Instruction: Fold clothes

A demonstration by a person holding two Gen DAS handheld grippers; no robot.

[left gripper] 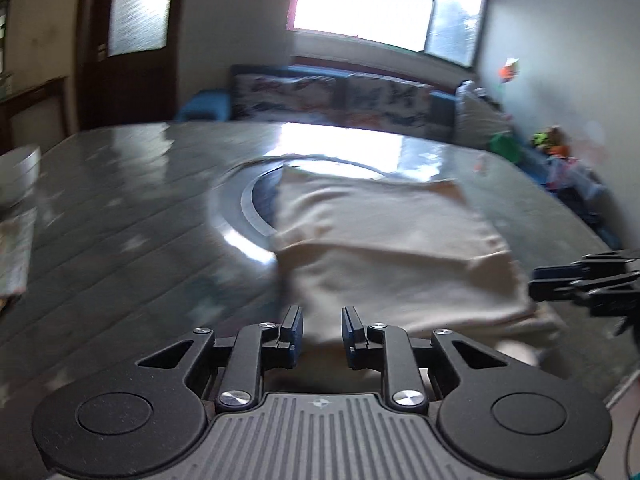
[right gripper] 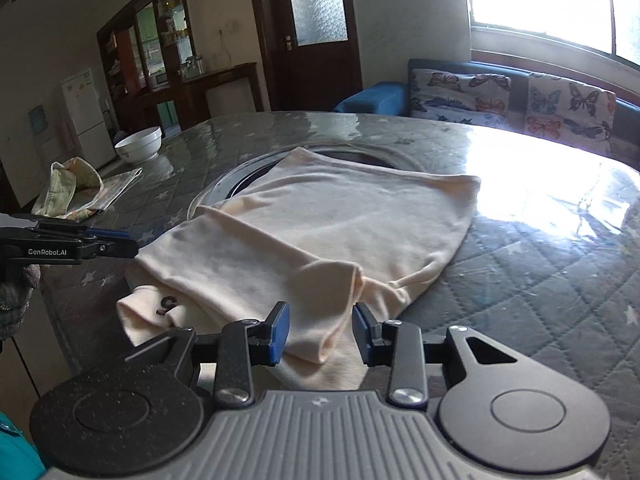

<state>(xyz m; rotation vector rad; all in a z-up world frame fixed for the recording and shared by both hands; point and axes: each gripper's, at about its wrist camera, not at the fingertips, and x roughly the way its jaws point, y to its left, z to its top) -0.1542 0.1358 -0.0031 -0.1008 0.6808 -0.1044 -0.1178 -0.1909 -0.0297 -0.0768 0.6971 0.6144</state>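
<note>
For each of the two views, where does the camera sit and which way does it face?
Left wrist: rides the left gripper, looking across the cream garment toward the window; right gripper enters at right.
Right wrist: rides the right gripper, facing garment, bowl and door; left gripper enters at left.
Shared: garment, glossy table, butterfly sofa.

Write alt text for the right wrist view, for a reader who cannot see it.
A cream garment, partly folded, lies on a glossy quilted table, its near edge between the open fingers of the right gripper. The left gripper reaches in from the left edge. A white bowl and a patterned cloth sit at the far left.
</note>
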